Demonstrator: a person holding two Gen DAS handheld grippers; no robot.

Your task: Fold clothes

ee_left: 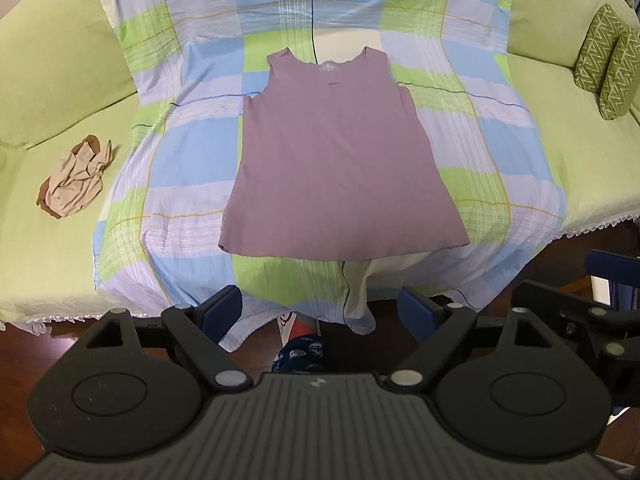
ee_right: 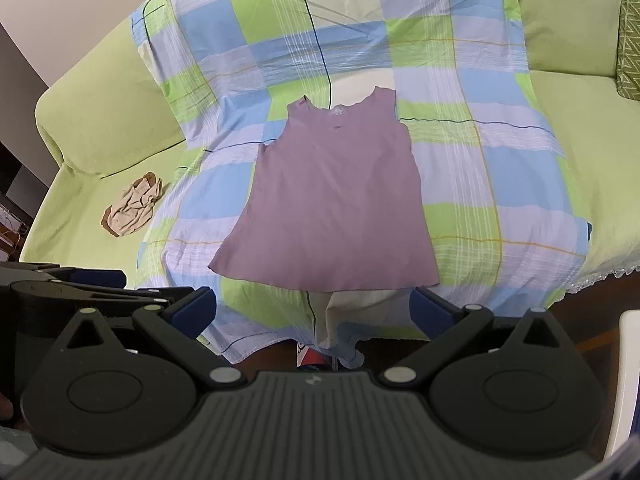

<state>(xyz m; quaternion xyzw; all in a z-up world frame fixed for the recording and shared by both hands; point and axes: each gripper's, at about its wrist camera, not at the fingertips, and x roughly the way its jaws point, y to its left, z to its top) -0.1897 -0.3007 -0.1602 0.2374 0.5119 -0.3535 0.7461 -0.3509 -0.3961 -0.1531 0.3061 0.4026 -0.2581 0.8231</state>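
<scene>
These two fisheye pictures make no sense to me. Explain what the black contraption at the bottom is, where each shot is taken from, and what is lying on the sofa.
No robot arm is here: a person carries a hand-held gripper in each hand, and a camera on each looks forward along its two fingers. The black shape at the bottom is the gripper itself. One picture comes from the left gripper, the other from the right gripper. Each has blue-padded fingers spread wide apart, holding nothing.

Ahead is a green sofa draped with a checked blue, green and lilac sheet. A mauve sleeveless top lies flat on the sheet, neck away from the cameras, not yet folded. To its left, on the bare sofa seat, sits a crumpled beige garment. Two patterned green cushions lean at the right end.
</scene>
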